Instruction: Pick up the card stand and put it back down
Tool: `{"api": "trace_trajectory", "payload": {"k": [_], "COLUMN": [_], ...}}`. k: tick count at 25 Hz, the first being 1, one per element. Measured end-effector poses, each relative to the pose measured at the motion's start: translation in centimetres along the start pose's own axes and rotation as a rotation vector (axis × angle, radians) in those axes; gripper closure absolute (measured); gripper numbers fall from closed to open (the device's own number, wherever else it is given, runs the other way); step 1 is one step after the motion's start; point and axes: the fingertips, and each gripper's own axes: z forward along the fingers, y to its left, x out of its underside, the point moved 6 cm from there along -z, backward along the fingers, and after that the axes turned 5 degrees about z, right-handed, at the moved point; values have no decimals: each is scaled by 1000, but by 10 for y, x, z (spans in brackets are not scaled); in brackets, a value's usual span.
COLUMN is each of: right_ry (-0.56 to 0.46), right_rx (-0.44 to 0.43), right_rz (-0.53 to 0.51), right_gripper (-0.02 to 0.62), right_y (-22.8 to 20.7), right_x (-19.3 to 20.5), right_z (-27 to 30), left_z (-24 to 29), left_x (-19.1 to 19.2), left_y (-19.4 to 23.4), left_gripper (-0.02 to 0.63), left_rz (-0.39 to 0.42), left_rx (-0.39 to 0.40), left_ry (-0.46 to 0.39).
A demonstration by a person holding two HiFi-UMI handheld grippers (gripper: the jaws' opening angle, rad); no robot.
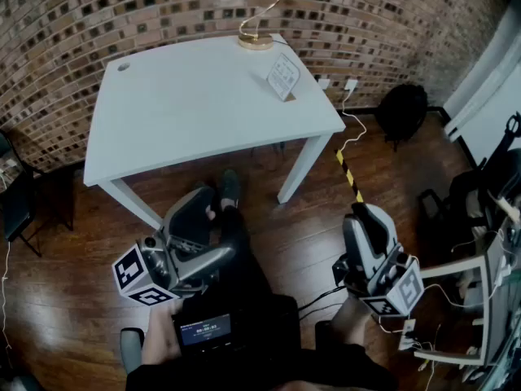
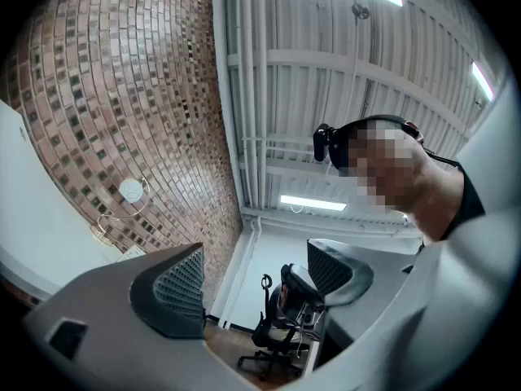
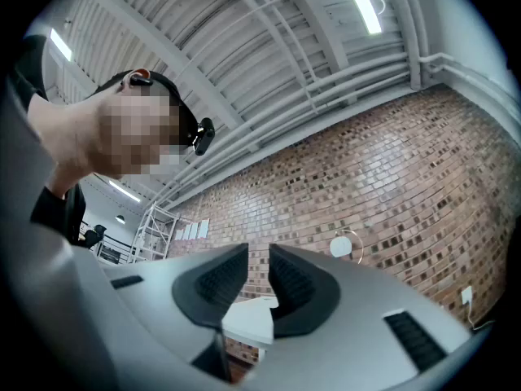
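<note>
One brick wall [image 1: 65, 39] backs the white table [image 1: 187, 112], which stands on a wood floor [image 1: 73, 251]. Both grippers hang near the person, well short of the table's near edge. The left gripper [image 2: 256, 271] has its jaws wide, nothing between them. The right gripper [image 3: 258, 259] leaves only a narrow gap, also empty. The card stand [image 1: 283, 77] sits on the table's far right part, just near of a gold-ringed ornament [image 1: 256, 6].
</note>
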Motion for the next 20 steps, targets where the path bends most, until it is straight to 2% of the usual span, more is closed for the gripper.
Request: {"api": "trace_trajectory", "payload": {"k": [8,20], "right_ry": [-6,-12], "right_rx": [-8,-35], "right_rz": [-39,-118], "right_gripper": [492,492], "right_y": [-23,-64], "right_x": [0,-5], "right_z": [28,91], "left_z": [18,49], "left_x": [-7,-20], "left_y": [25,79], "left_gripper": [218,218], "left_rz": [54,114], "left_rx": [29,28], "left_ry": [23,45]}}
